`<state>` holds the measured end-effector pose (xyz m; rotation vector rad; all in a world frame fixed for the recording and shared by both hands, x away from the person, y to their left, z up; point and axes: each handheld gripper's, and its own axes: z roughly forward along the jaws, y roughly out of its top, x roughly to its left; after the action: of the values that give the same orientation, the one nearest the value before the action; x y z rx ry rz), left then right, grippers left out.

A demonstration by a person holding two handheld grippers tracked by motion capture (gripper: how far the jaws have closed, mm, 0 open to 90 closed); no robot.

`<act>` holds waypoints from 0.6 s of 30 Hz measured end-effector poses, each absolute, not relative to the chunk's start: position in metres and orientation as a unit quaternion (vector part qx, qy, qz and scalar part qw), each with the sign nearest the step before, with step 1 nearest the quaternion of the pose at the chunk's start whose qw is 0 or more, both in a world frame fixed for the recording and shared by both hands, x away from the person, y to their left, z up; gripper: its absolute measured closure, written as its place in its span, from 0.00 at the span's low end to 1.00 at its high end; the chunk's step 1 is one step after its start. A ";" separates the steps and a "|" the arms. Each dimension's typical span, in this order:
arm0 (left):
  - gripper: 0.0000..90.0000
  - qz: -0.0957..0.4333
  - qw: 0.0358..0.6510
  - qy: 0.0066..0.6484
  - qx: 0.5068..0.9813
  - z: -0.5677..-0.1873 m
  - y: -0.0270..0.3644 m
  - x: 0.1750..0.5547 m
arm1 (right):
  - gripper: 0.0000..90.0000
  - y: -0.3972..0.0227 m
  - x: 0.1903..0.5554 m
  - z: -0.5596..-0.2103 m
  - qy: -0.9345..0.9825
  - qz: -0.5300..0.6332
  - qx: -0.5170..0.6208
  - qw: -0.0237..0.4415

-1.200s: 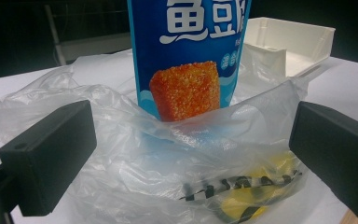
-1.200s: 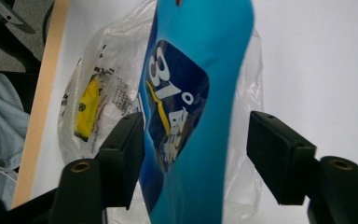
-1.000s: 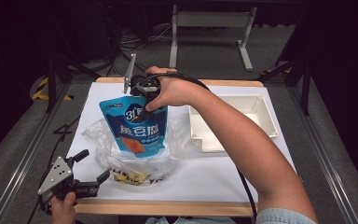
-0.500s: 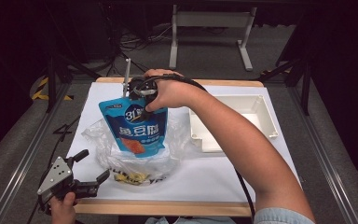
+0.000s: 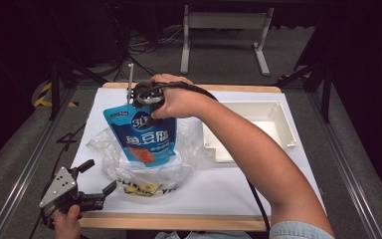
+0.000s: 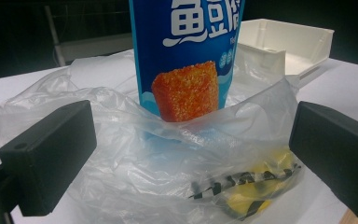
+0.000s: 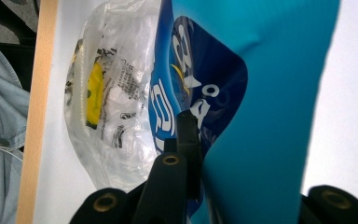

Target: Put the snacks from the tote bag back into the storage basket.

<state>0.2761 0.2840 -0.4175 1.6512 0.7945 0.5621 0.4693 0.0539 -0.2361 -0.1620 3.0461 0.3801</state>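
A blue snack pouch (image 5: 146,137) with an orange food picture hangs upright, its lower end inside a clear plastic bag (image 5: 144,167) on the white table sheet. My right gripper (image 5: 146,102) is shut on the pouch's top edge (image 7: 200,126) and holds it from above. The bag (image 6: 177,158) lies crumpled with yellow and black print near its bottom. My left gripper (image 5: 97,179) stands open at the front left, just short of the bag, with the bag's front (image 6: 191,196) between its two jaws but untouched.
A white rectangular tray (image 5: 251,127) sits to the right of the bag. The table's wooden front edge (image 5: 179,221) runs close behind my left gripper. A metal stand (image 5: 224,35) is on the floor beyond the table.
The right gripper has lowered the pouch slightly deeper into the bag and shifted it a little toward the person. The left gripper has stayed put.
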 end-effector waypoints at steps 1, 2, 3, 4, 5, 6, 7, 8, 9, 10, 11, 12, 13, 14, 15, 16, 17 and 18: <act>0.01 0.240 0.575 0.339 0.705 -0.417 0.284 0.276 | 0.98 0.054 0.469 -0.235 0.991 0.122 -0.053 0.033; 0.01 0.240 0.575 0.338 0.705 -0.417 0.284 0.276 | 0.98 0.055 0.468 -0.234 0.991 0.123 -0.051 0.035; 0.01 0.240 0.575 0.339 0.705 -0.417 0.284 0.276 | 0.98 0.055 0.467 -0.232 0.991 0.121 -0.050 0.036; 0.01 0.240 0.575 0.340 0.705 -0.417 0.284 0.276 | 0.98 0.055 0.467 -0.231 0.990 0.125 -0.051 0.036; 0.01 0.240 0.575 0.340 0.705 -0.417 0.284 0.276 | 0.98 0.055 0.466 -0.228 0.991 0.121 -0.050 0.034; 0.01 0.240 0.575 0.340 0.705 -0.417 0.284 0.276 | 0.98 0.055 0.465 -0.225 0.990 0.124 -0.050 0.039; 0.01 0.240 0.575 0.339 0.705 -0.417 0.284 0.276 | 0.98 0.055 0.464 -0.222 0.990 0.124 -0.052 0.041; 0.01 0.240 0.574 0.339 0.706 -0.417 0.284 0.276 | 0.98 0.055 0.463 -0.219 0.990 0.124 -0.054 0.043; 0.01 0.241 0.573 0.338 0.707 -0.417 0.284 0.276 | 0.99 0.055 0.462 -0.214 0.990 0.123 -0.053 0.044; 0.01 0.240 0.573 0.338 0.707 -0.417 0.284 0.276 | 0.99 0.055 0.461 -0.210 0.990 0.123 -0.052 0.047; 0.01 0.241 0.571 0.339 0.708 -0.417 0.284 0.275 | 0.99 0.055 0.461 -0.207 0.990 0.123 -0.053 0.048; 0.01 0.241 0.571 0.339 0.708 -0.417 0.284 0.275 | 0.99 0.055 0.460 -0.204 0.990 0.122 -0.053 0.049; 0.01 0.239 0.570 0.338 0.710 -0.417 0.284 0.275 | 0.99 0.055 0.459 -0.199 0.990 0.119 -0.054 0.052; 0.01 0.239 0.570 0.338 0.710 -0.417 0.284 0.275 | 0.99 0.055 0.458 -0.196 0.990 0.119 -0.054 0.054; 0.01 0.239 0.570 0.338 0.710 -0.417 0.284 0.275 | 0.99 0.055 0.457 -0.192 0.990 0.119 -0.054 0.054; 0.01 0.238 0.570 0.338 0.710 -0.417 0.284 0.276 | 0.99 0.055 0.456 -0.189 0.990 0.120 -0.053 0.057; 0.01 0.238 0.572 0.337 0.709 -0.417 0.284 0.276 | 0.99 0.054 0.456 -0.186 0.990 0.119 -0.051 0.058; 0.01 0.237 0.571 0.338 0.710 -0.417 0.284 0.276 | 0.99 0.054 0.455 -0.183 0.990 0.120 -0.050 0.058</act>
<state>0.2757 0.2838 -0.4172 1.6649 0.7926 0.5555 0.4553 0.0541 -0.1828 -0.1527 3.0000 0.3627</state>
